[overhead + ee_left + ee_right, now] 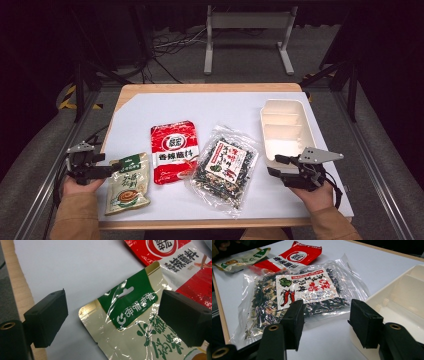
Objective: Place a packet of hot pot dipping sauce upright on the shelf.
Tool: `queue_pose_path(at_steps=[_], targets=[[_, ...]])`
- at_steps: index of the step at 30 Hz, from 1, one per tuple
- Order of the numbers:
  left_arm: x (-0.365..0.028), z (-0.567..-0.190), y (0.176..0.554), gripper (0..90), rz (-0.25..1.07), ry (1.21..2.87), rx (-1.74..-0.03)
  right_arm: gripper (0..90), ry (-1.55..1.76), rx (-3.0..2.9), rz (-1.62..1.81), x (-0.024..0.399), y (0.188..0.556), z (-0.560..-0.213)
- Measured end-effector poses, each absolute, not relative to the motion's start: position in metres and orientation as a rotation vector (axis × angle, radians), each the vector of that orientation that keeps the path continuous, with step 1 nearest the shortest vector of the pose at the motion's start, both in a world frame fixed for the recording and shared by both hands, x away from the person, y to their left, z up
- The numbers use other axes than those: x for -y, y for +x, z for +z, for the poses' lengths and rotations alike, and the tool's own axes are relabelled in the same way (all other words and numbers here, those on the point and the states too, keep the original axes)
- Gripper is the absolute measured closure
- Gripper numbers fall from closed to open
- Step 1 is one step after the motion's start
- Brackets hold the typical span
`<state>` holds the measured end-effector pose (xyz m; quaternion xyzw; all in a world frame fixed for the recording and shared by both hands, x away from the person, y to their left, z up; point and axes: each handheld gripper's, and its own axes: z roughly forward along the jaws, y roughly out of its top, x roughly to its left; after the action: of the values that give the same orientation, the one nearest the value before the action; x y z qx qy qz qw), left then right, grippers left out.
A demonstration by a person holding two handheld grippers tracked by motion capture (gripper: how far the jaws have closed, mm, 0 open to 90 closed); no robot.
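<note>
From the high view, your left claw [114, 167] sat at the top edge of the green-and-gold pouch [129, 184], which lay flat near the front left of the counter [220, 107], just beside the red pouch [174, 151]; whether the claw touched the pouch could not be told from that height. Your right claw [274, 165] rested low at the front right, between the clear bag of dark dried pieces [224, 169] and the cream compartment tray [285, 129], holding nothing. In the left gripper view, your jaws stood wide apart with the green-and-gold pouch [130, 322] below them: the green header with its hang slot lay in the gap, the right-hand jaw overlapped the pouch body, the other stood over bare counter sheet [75, 267], and neither pad pressed on the film. The red pouch [180, 262] lay just beyond, its corner close to the header. In the right gripper view, your jaws stood moderately wide and empty, pointed at the clear bag [299, 292], with the tray [402, 297] at their side. Judgement: you were at the approach stage of a pick on the green-and-gold pouch, with no grip yet made. The next move would call for you to lower over the header edge, close on that thin flat film without catching the red pouch, then lift; the tray appeared the likely destination.
</note>
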<state>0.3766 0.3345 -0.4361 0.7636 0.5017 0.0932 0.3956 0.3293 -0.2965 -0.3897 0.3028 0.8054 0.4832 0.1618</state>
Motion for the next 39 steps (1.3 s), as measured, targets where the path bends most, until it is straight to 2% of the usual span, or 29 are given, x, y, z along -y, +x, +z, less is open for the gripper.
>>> queue_pose_path(at_steps=[21, 28, 36, 39], targets=[[-0.332, -0.449, 0.383, 7.5, 0.144, 1.977, -1.293, 42.4, 0.878, -2.309, 1.391, 0.295, 0.33, -0.392], [-0.331, -0.452, 0.384, 6.0, 0.153, 1.984, -1.285, 41.2, 0.877, -2.303, 1.394, 0.296, 0.33, -0.392], [-0.329, -0.449, 0.379, 16.6, 0.17, 2.0, -1.268, 39.4, 0.882, -2.298, 1.398, 0.296, 0.33, -0.392], [-0.33, -0.446, 0.376, 23.9, 0.197, 1.998, -1.268, 39.4, 0.882, -2.298, 1.4, 0.296, 0.331, -0.392]])
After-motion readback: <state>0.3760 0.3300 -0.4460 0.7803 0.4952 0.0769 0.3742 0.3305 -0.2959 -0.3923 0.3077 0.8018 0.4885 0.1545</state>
